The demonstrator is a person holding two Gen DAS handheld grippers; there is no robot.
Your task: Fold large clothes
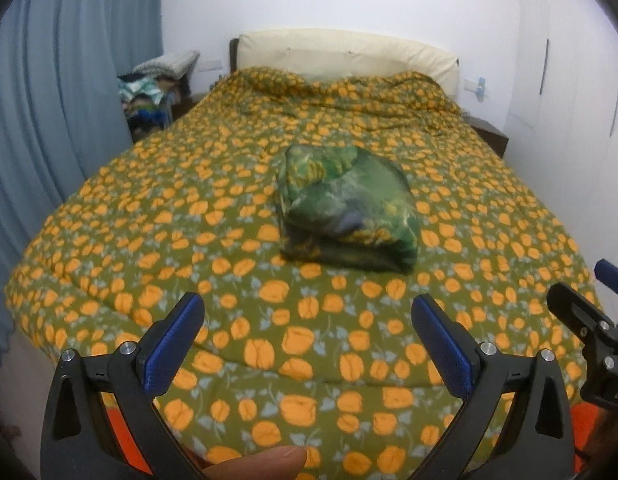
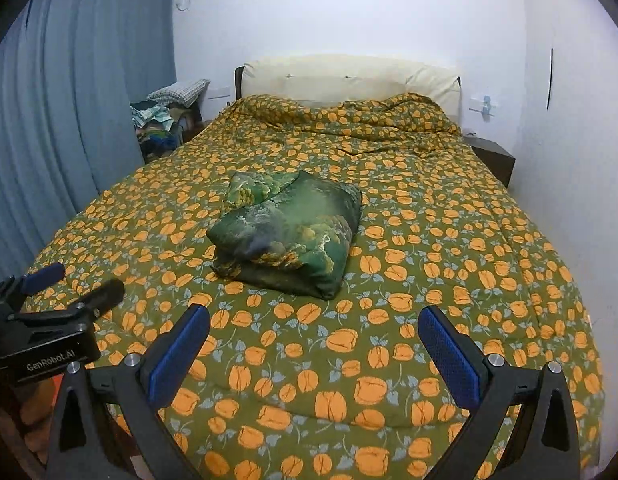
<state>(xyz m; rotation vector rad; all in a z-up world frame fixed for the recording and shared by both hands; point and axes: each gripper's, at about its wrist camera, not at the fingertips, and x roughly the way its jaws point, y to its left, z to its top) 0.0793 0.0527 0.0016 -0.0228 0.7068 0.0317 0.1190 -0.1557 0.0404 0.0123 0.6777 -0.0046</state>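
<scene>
A folded green patterned garment [image 1: 346, 206] lies as a thick bundle in the middle of the bed; it also shows in the right wrist view [image 2: 287, 234]. My left gripper [image 1: 307, 306] is open and empty, held above the foot of the bed, well short of the bundle. My right gripper [image 2: 313, 318] is open and empty, also near the foot of the bed, apart from the bundle. Each gripper shows at the edge of the other's view, the right one [image 1: 589, 312] and the left one [image 2: 69, 288].
The bed carries an olive quilt with orange flowers [image 1: 189, 208] and a cream headboard [image 1: 345, 54]. A blue curtain [image 1: 61, 92] hangs on the left. A pile of clothes [image 1: 157, 92] sits by the bed's far left. A dark nightstand [image 2: 491, 158] stands at the right wall.
</scene>
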